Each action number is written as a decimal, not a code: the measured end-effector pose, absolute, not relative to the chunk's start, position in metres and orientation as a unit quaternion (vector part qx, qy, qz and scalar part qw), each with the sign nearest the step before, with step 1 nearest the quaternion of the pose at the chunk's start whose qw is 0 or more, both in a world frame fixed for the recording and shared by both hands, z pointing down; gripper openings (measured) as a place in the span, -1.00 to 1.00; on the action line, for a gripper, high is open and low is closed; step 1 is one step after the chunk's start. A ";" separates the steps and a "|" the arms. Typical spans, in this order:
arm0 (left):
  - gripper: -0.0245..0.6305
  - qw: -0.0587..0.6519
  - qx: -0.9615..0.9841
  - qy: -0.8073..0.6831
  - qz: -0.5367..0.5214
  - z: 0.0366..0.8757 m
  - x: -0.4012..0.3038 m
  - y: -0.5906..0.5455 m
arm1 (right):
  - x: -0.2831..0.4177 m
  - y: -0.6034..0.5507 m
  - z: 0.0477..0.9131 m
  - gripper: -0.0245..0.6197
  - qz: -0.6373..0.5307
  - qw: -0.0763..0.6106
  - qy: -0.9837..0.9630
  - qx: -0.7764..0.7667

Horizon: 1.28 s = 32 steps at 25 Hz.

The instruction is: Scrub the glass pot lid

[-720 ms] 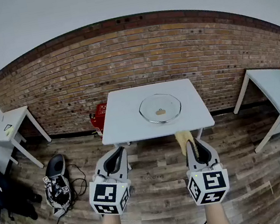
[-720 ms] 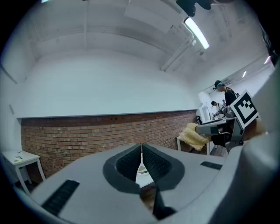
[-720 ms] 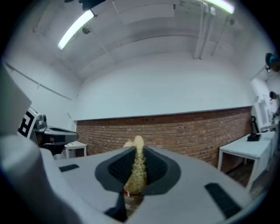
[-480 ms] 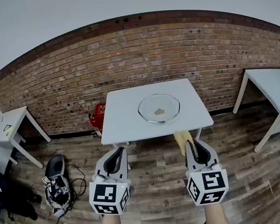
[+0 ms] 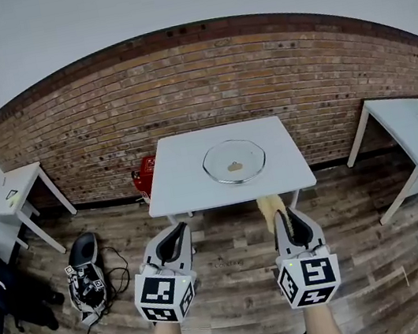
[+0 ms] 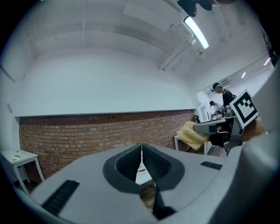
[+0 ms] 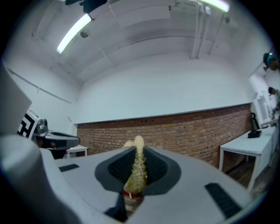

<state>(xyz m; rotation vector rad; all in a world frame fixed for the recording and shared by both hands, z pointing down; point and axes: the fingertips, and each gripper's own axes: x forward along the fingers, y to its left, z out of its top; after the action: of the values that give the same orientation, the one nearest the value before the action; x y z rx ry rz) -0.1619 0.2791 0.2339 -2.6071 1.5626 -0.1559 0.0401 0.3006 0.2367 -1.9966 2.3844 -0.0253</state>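
Sponge (image 7: 138, 171) half-hidden — right gripper (image 7: 137, 153) clamped, lid (image 5: 233, 161) faint

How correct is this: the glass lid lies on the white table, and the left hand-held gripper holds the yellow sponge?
One detail is wrong. The right hand-held gripper holds the yellow sponge, as the right gripper view shows; the left hand-held gripper is shut on nothing. The glass lid does lie on the white table.

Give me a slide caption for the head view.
Left gripper shut, right gripper clamping a yellow sponge, both short of the table with the glass lid.
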 end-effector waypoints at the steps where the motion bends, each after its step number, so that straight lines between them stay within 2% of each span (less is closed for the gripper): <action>1: -0.87 0.049 -0.856 0.512 -0.052 0.234 -0.158 0.279 | 0.043 0.300 0.238 -0.75 -0.009 0.016 0.768 -0.641; 15: -0.87 0.049 -0.847 0.525 -0.063 0.246 -0.087 0.272 | 0.107 0.287 0.250 -0.75 -0.017 0.014 0.785 -0.620; 24: -0.87 0.050 -0.851 0.519 -0.059 0.255 -0.075 0.234 | 0.124 0.258 0.259 -0.75 -0.011 0.013 0.779 -0.627; 32: -0.87 0.058 -0.856 0.512 -0.041 0.255 -0.086 0.150 | 0.119 0.182 0.260 -0.75 0.004 0.015 0.767 -0.642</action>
<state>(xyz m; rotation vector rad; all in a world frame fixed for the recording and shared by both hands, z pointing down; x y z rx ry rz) -0.0862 0.1496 0.2545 -2.5944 1.5518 -0.1253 0.1192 0.1818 0.2597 -1.9979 2.3860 0.0136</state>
